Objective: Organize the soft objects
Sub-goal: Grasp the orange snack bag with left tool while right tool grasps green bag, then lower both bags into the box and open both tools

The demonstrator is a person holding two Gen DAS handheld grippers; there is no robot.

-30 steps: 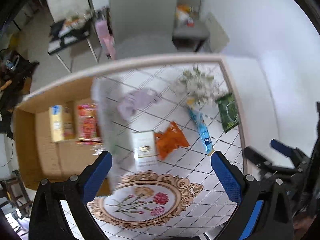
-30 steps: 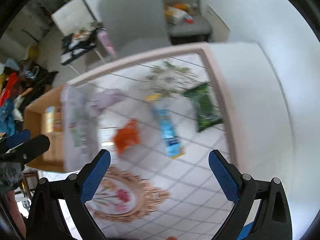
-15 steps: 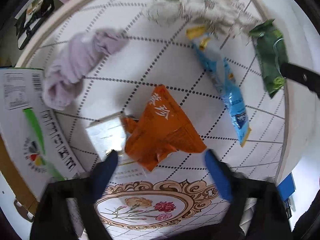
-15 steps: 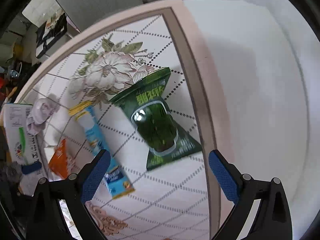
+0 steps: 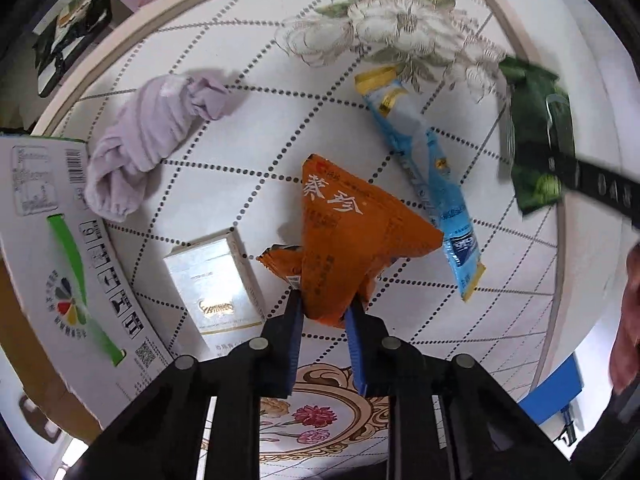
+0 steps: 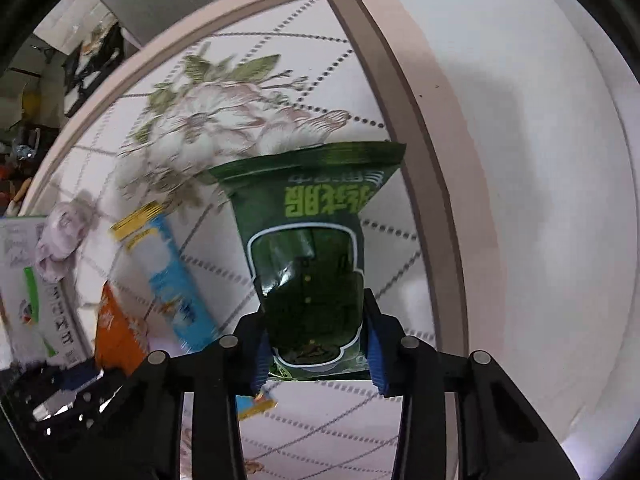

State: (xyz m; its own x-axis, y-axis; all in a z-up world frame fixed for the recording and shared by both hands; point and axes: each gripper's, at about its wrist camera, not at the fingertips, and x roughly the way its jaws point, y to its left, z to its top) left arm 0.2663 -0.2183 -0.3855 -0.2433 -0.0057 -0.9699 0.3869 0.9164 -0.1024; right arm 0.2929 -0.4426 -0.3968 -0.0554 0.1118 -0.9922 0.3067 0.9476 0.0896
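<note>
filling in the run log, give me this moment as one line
left gripper shut on orange packet | right gripper shut on green packet | blue packet, purple sock untouched

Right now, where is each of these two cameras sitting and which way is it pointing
Left wrist: sits on the left gripper, looking down along its blue fingers at the orange packet they pinch on the floral tabletop; the person's hand shows at right.
Right wrist: sits on the right gripper, looking down at the green packet between its fingers, near the table's edge.
Shared: both show the blue packet, the purple cloth and both held packets.
</note>
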